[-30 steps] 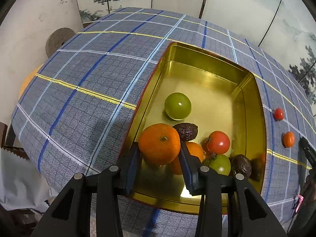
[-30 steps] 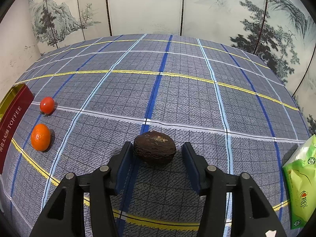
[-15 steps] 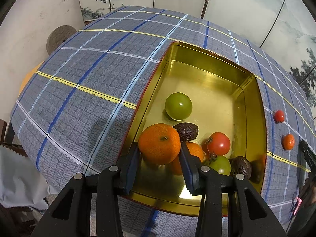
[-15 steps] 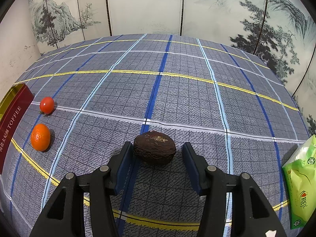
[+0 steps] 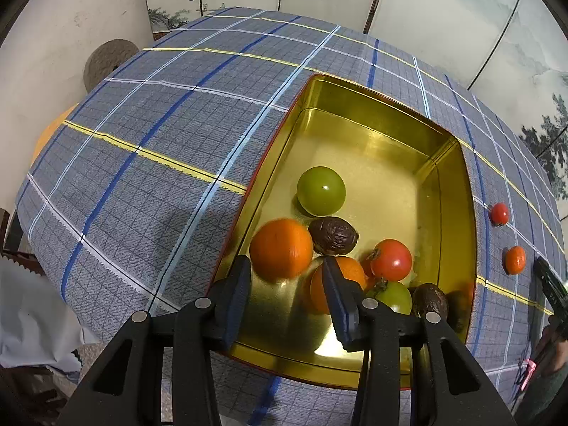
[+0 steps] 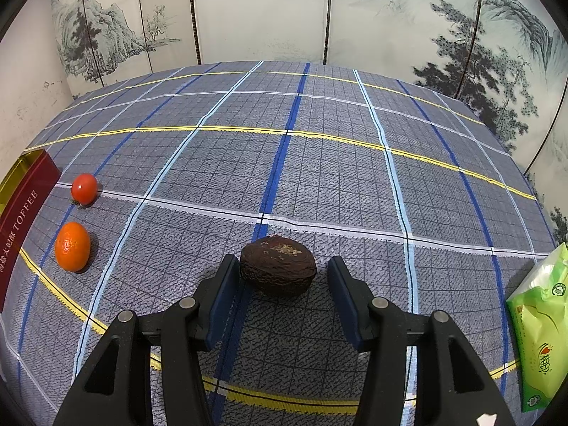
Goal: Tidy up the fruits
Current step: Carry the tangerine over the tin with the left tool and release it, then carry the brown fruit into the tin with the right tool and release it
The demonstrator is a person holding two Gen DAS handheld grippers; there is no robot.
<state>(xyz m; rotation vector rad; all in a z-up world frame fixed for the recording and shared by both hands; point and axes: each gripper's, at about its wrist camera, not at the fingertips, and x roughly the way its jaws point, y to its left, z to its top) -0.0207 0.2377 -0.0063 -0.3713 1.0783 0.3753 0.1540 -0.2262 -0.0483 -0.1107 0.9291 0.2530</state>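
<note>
My left gripper (image 5: 287, 266) hangs open over the near end of a gold tin (image 5: 451, 184). A blurred orange (image 5: 280, 248) sits just past its fingertips, clear of the right pad. In the tin lie a green fruit (image 5: 321, 195), a dark passion fruit (image 5: 333, 236), a red tomato (image 5: 390, 259), a second orange (image 5: 349, 273), a green tomato (image 5: 394, 296) and another dark fruit (image 5: 429, 298). My right gripper (image 6: 282, 262) stands open around a wrinkled brown passion fruit (image 6: 278, 266) lying on the checked cloth, with a gap at the right pad.
A small red tomato (image 6: 84, 188) and a small orange (image 6: 72, 246) lie on the cloth beside the tin's red "TOFFEE" side (image 6: 25, 213). A green tissue pack (image 6: 543, 337) lies at the right edge. Painted screens stand behind the table.
The orange was gripped between the left pads; now it lies beyond them, blurred, lower in the tin, and the jaws stand slightly wider. The right gripper and passion fruit have not moved.
</note>
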